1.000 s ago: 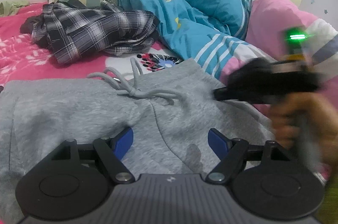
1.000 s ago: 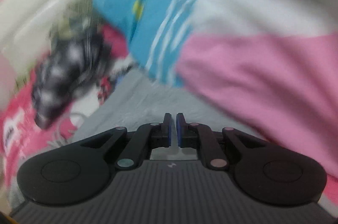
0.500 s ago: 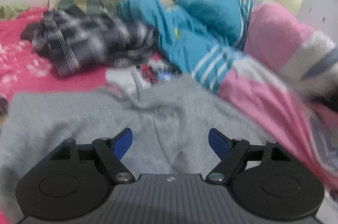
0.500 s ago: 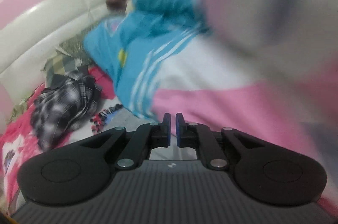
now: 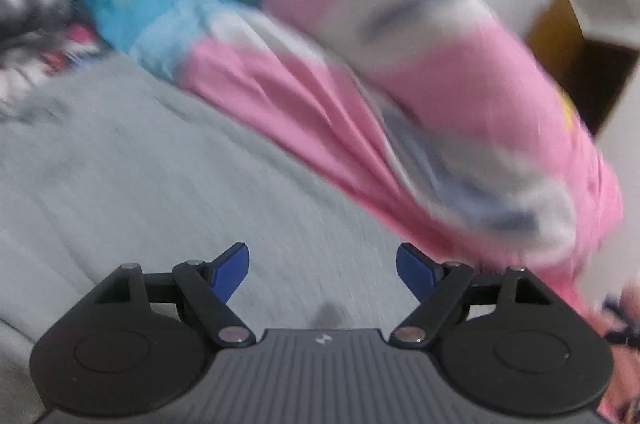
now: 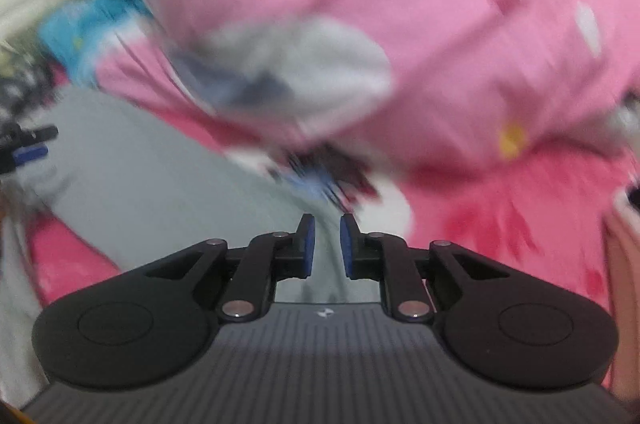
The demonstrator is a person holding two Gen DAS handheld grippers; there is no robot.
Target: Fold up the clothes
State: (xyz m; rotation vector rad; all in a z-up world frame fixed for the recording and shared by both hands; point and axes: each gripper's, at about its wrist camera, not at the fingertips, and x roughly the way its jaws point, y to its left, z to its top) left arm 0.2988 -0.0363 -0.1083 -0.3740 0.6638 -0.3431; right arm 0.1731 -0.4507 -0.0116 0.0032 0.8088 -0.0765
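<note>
Roughly midway at best, judging by the lie of the cloth, though hard to settle through the motion blur. Lying spread out on the bed, the soft grey knitted garment point(image 5: 168, 176), seemingly jersey sweatpants or the like, filling the lower left of the left wrist view and running under both grippers. Showing one broad layer, with faint ripples and no crisp fold line or stacked edge anywhere in sight, so looking more like a piece being laid flat or smoothed than a finished bundle; fitting equally a garment being spread for folding or one being reopened to redo a fold. Reaching, in the right wrist view point(image 6: 132, 184), as a narrower strip toward the far left, its edge resting on the bright pink printed bedsheet point(image 6: 68, 264).

Hanging close over the grey cloth, the left gripper point(image 5: 322, 270), its blue pads wide apart and clamping nothing. Hovering just over the narrower part of the cloth, the right gripper point(image 6: 325, 244), its pads nearly together with a slim gap between, nothing pinched.

Crowding the garment's far edge, a bulky pink, white and blue quilted duvet point(image 5: 420, 64), likely getting in the way of any fold toward that side
</note>
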